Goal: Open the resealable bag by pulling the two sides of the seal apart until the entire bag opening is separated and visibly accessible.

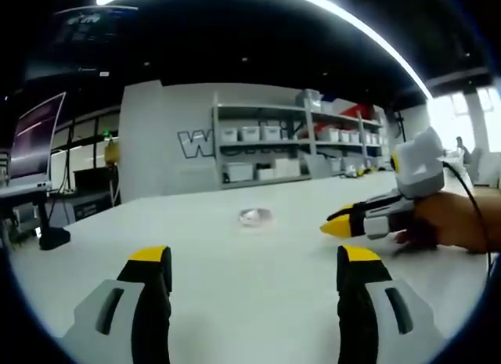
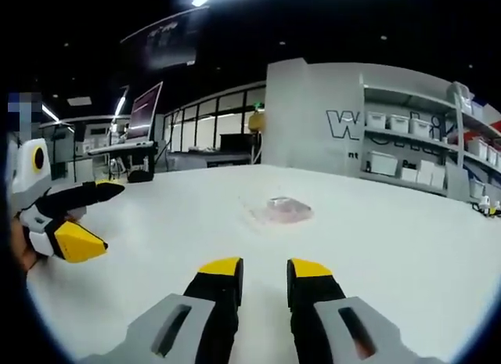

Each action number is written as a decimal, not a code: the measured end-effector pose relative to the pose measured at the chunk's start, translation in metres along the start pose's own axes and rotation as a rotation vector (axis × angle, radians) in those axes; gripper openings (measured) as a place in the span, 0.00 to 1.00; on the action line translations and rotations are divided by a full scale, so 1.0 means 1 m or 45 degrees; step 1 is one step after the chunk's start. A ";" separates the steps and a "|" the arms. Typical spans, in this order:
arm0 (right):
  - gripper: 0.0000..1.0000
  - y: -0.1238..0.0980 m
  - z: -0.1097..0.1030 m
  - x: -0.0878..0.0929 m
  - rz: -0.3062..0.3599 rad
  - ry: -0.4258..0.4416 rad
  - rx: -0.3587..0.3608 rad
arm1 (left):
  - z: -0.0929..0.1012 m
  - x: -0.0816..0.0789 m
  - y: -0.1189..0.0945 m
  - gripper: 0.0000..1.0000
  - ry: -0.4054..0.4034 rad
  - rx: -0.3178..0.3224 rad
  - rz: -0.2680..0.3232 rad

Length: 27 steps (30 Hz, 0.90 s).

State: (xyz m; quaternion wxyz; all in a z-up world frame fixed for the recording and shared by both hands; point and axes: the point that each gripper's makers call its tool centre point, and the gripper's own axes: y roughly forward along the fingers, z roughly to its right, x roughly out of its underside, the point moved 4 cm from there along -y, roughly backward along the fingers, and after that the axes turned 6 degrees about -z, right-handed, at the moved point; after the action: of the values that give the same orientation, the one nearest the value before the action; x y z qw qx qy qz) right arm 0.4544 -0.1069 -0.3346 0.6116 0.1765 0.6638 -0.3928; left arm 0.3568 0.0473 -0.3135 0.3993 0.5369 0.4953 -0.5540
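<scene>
Your left gripper (image 1: 254, 266) is open wide and holds nothing; your right gripper (image 2: 262, 274) is parted a little and also holds nothing. The bag (image 2: 280, 210), clear with something pinkish inside, lies flat near the middle of the desk (image 2: 407, 246), well apart from both. Nothing is gripped, so the task looks unstarted: you have yet to reach the seal, take both sides and pull them apart. No writing shows on the bag; the back wall (image 1: 160, 141) carries large letters starting with "W", the rest unreadable

Bright overhead strips, perhaps slight blur
</scene>
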 end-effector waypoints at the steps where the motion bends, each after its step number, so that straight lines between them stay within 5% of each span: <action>1: 0.21 0.000 0.000 0.000 -0.001 0.001 -0.001 | 0.000 0.000 0.000 0.86 0.000 0.000 0.000; 27: 0.20 0.004 -0.002 -0.003 -0.012 -0.001 -0.019 | 0.003 -0.002 0.000 0.86 0.000 0.002 0.001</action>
State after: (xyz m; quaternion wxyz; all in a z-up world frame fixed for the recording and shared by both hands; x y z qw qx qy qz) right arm 0.4566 -0.1024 -0.3326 0.6112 0.1685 0.6674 -0.3907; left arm 0.3563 0.0438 -0.3118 0.3990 0.5376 0.4946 -0.5541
